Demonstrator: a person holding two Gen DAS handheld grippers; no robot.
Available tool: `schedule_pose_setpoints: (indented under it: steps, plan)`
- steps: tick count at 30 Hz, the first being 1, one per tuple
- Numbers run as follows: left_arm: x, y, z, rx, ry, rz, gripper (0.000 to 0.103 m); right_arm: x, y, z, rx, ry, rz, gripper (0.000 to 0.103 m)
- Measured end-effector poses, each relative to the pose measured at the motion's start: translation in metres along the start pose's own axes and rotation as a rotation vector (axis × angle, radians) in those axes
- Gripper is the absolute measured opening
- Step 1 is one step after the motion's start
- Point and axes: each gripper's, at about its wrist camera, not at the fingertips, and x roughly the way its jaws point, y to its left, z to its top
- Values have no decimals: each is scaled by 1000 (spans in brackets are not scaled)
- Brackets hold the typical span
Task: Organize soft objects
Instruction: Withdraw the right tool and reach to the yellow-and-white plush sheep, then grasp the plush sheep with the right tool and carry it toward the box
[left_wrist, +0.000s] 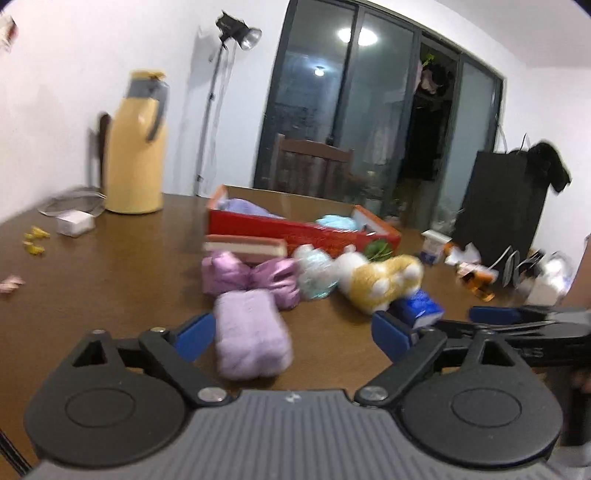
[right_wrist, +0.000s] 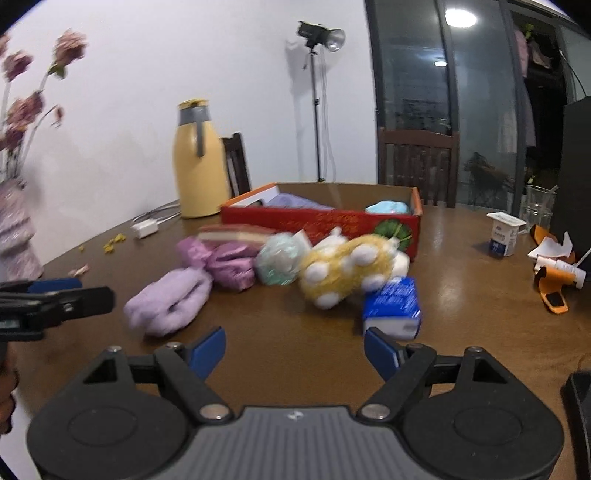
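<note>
A red cardboard box (left_wrist: 295, 230) (right_wrist: 325, 221) sits mid-table with a lilac and a light blue soft item inside. In front of it lie a lilac fluffy roll (left_wrist: 251, 343) (right_wrist: 168, 301), a shiny pink bundle (left_wrist: 251, 277) (right_wrist: 229, 264), a mint puff (left_wrist: 314, 273) (right_wrist: 279, 258), a yellow plush with white spots (left_wrist: 380, 282) (right_wrist: 347, 269) and a blue tissue pack (left_wrist: 421, 308) (right_wrist: 393, 306). My left gripper (left_wrist: 293, 336) is open, its fingers either side of the lilac roll's near end. My right gripper (right_wrist: 295, 350) is open and empty, just short of the tissue pack.
A yellow thermos (left_wrist: 136, 147) (right_wrist: 199, 158) stands back left. A white charger (left_wrist: 75, 221), yellow scraps (left_wrist: 35, 240), a yogurt cup (right_wrist: 504, 232), orange and white clutter (right_wrist: 554, 277) and a glass (right_wrist: 537, 206) lie around. Chairs (right_wrist: 417, 166) stand behind the table.
</note>
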Motion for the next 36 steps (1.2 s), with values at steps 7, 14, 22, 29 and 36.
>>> schedule_pose_setpoints:
  steps: [7, 14, 22, 29, 36]
  plan:
    - [102, -19, 41, -28, 117, -153, 68, 60, -52, 46, 177, -47, -21, 72]
    - [168, -26, 52, -87, 192, -270, 72, 101, -81, 49, 309, -41, 25, 60]
    - [209, -25, 33, -167, 338, -364, 73, 113, -93, 38, 384, -22, 84, 41]
    - [175, -37, 52, -137, 271, -406, 66, 69, -75, 51, 348, -113, 66, 38]
    - [105, -47, 29, -67, 231, -358, 66, 16, -51, 30, 342, -103, 138, 38]
